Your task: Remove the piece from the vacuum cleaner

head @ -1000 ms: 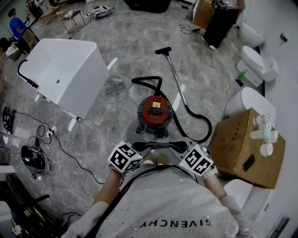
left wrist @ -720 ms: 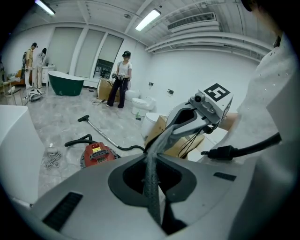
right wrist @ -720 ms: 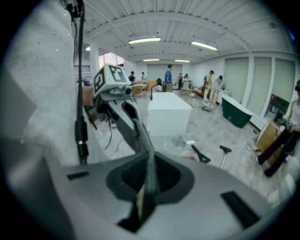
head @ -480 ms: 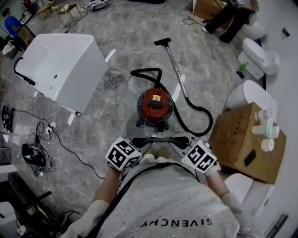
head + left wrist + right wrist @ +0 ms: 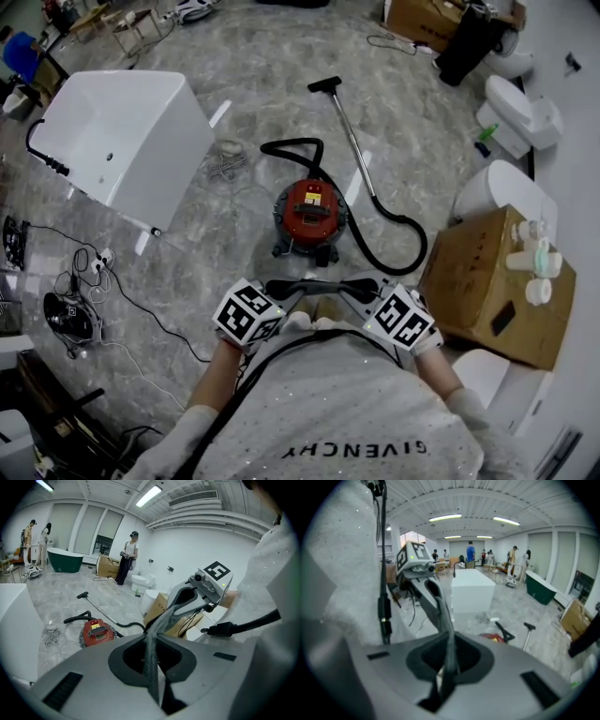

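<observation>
Head view: the red vacuum cleaner sits on the floor, well ahead of me. Left claw and right claw are both closed, empty. The metal wand looks stiff, light, slick; I'd grip near its hose joint.

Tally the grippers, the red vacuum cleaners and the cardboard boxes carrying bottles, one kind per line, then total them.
2 grippers: left gripper, right gripper
1 red vacuum cleaner
1 cardboard box carrying bottles
Total: 4
</observation>
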A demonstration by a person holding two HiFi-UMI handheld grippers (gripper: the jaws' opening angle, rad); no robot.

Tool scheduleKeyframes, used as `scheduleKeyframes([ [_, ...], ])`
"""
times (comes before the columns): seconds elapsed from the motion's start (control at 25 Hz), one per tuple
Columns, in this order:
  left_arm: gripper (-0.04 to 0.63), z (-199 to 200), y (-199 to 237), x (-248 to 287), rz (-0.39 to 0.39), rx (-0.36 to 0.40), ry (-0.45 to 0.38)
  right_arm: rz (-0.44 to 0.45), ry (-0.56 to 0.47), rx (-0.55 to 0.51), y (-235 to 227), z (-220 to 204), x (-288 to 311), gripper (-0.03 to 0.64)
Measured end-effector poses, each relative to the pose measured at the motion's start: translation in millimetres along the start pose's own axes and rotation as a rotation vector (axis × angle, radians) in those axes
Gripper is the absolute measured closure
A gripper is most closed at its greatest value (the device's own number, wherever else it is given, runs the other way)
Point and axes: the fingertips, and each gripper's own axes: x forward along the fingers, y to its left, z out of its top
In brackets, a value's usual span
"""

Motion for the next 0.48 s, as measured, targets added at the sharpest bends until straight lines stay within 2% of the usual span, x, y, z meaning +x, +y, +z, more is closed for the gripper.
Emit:
scheduleKeyframes([
  [0.48, 0.565, -10, 0, 2, 0.012, -0.046, -0.002, 0.048, 0.036, -0.016, 12, -4, 4, 0.584],
])
